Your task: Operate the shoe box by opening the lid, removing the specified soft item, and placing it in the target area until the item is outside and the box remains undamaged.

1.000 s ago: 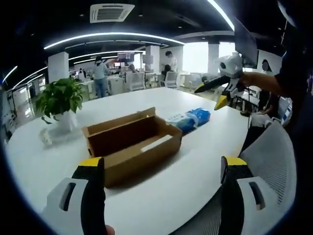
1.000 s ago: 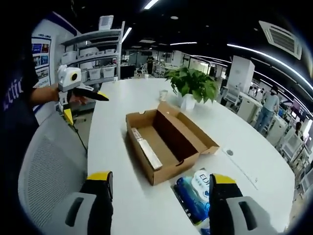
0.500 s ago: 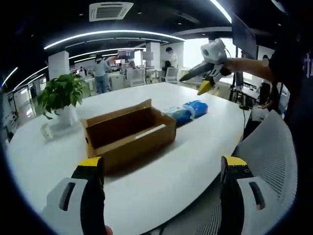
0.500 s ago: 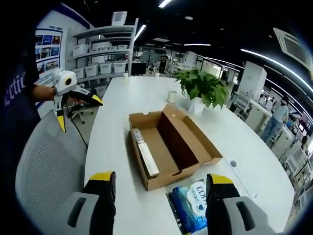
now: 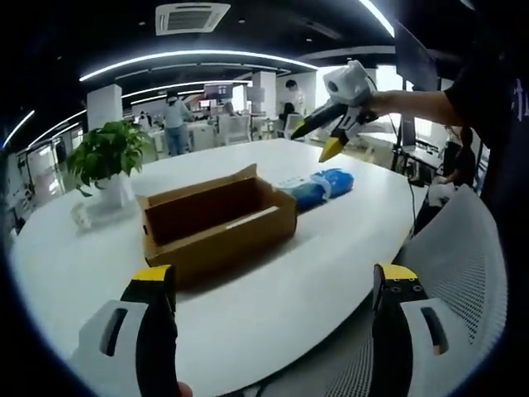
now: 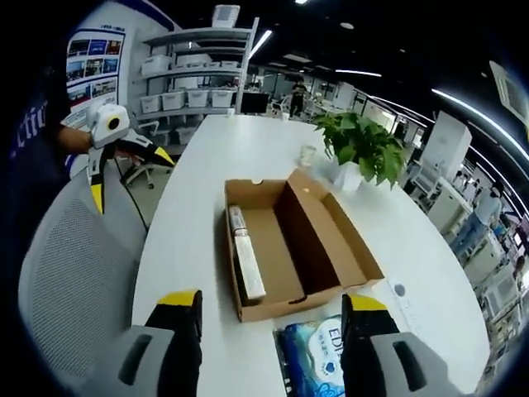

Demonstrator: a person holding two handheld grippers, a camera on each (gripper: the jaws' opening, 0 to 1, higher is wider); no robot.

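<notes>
On white table, open brown shoe box, blue soft pack beside; both claws spread, empty.

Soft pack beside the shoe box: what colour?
Blue with white print, clearest in the right gripper view: soft pack by the shoe box.

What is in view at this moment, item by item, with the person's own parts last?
Shoe box: one, brown cardboard, open, mid-table.
Flat strip: one, pale, inside box along one wall.
Soft pack: one, blue and white, on table outside box.
Potted plant: one, green, white pot, on table.
Table: one, white.
Mesh chair: one, grey, at table edge.
Left gripper: open, empty.
Right gripper: open, empty, over soft pack.
</notes>
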